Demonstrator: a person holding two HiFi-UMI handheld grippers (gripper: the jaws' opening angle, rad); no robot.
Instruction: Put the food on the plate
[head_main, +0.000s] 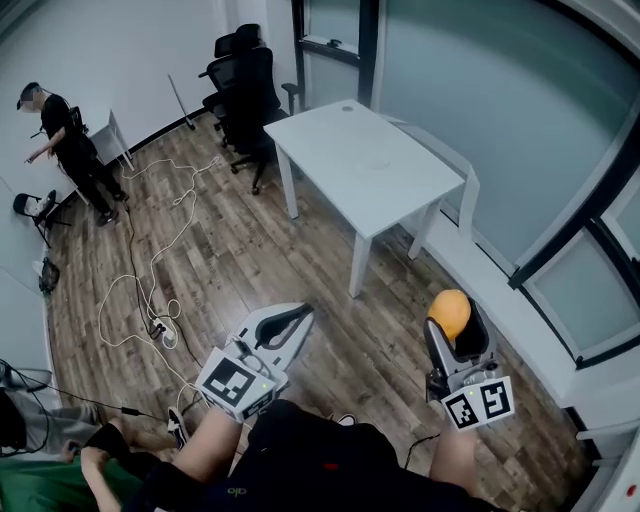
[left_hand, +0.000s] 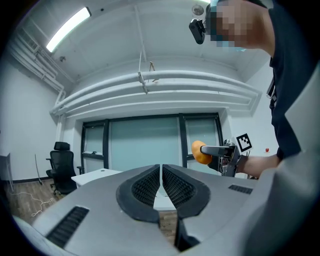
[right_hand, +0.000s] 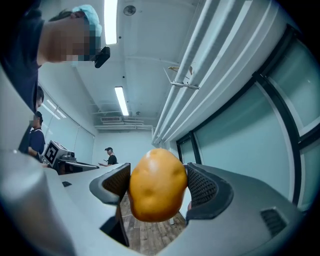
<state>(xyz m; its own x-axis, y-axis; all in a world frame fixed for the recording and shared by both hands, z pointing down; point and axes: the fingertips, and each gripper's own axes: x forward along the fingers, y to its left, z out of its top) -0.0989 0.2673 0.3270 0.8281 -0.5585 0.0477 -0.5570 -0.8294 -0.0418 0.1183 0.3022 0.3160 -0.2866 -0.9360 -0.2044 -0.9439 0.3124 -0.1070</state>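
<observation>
Office room, wood floor (head_main: 230, 260) with loose cables, black chairs at the back, white table (head_main: 340, 150) by the glass wall. The right gripper (head_main: 453, 320) is clamped on the food (right_hand: 156, 186), an orange-yellow potato-like lump, with a ribbed pad pressed on each flank. Its long axis runs crosswise to the squeeze, and its end pokes past the jaw tips. The left gripper (left_hand: 160, 170) has its jaws closed together with nothing between them, held low by the person's knee. The table lies ahead of both grippers and well apart from them; the right hand carries the food, so the move looks like a reach forward and leftward. No plate clearly visible; a faint round mark on the tabletop could be one, cannot tell. Only the head view shows the table relative to both hands. The right gripper view tilts up at ceiling lights and misses the table. The left gripper view catches the food side-on at the other gripper's tips.
</observation>
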